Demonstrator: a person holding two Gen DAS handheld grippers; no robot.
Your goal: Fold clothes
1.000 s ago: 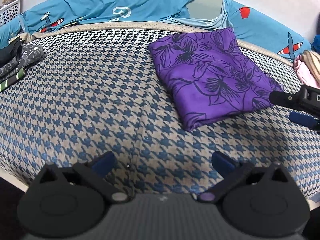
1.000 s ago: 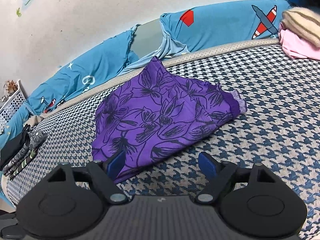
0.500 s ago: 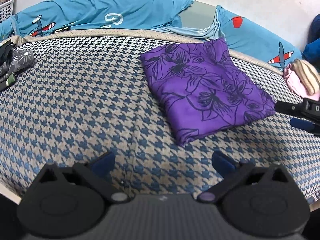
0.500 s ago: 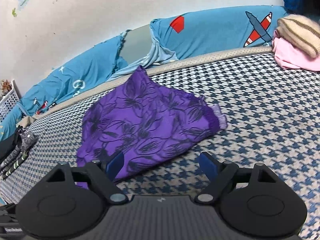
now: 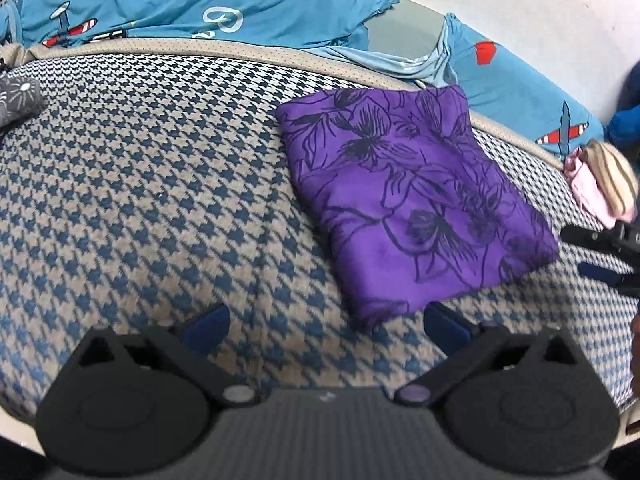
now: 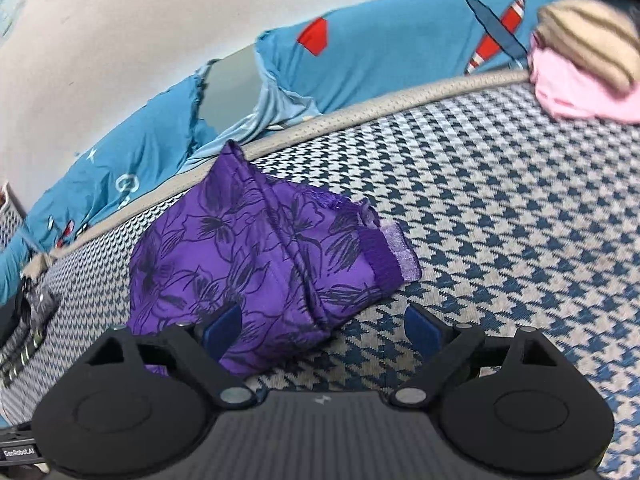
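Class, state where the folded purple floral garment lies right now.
The folded purple floral garment lies on the houndstooth bed cover, right of centre in the left wrist view, its far corner by the blue aeroplane-print bedding.

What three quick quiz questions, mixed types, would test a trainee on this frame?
1. True or false: the left gripper is shut on the folded purple floral garment.
2. Multiple choice: the beige striped knit rests on A) a pink cloth, B) a white basket, C) the purple garment.
3. Fill in: both grippers hover over the blue-and-beige ______ patterned bed cover.

Key: 1 false, its jaws are open and empty, as are those of the right gripper. 2 A, the pink cloth. 3 houndstooth.
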